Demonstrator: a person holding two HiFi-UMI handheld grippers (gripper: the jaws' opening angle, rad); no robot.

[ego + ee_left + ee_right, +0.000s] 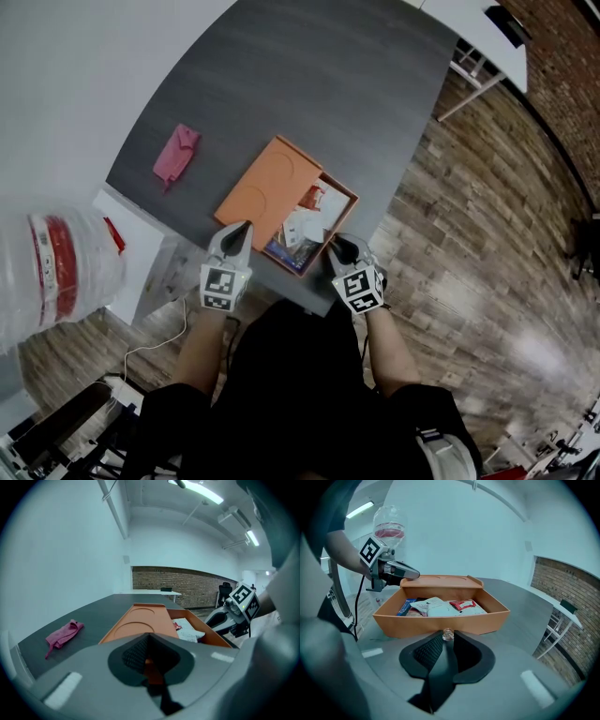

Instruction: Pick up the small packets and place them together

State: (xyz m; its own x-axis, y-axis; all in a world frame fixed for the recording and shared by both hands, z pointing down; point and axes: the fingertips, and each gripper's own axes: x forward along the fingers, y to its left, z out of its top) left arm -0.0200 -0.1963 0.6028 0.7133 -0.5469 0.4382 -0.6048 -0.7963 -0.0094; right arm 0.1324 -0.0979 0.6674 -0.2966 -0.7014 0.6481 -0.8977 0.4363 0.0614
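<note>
- A dark grey table [309,84] stands on a wood-plank floor [487,206], with a pale wall on one side and brick on the other.
- Head view: an open orange box [349,199] sits near the table's closest edge, and its orange lid [262,187] lies flat against the box's left side. A red packet [314,199], a white packet [302,225] and a blue packet [281,248] are bunched inside the box.
- A pink cloth [176,155] lies well apart on the table to the left. A clear plastic bottle [56,272] with a red band shows at the left edge.
- The left gripper [246,228] points at the lid's near corner. The right gripper [333,246] points at the box's near wall.
- Left gripper view: the left gripper [148,637] has its jaws clenched, and an orange strip of the lid [140,623] shows in the gap between them, so they appear to be clamped on its edge.
- Beyond lie the pink cloth [63,634], the box [211,637] and the white packet [190,630]. The right gripper [213,619] is just beside the box.
- Right gripper view: the right gripper [446,639] pinches a small clear piece [447,633] at its jaw tips. The piece is too small to identify.
- Just ahead is the box [440,623], holding the blue packet [405,606], white packet [433,606] and red packet [463,604]. The left gripper [412,575] is at the box's far left corner.
</note>
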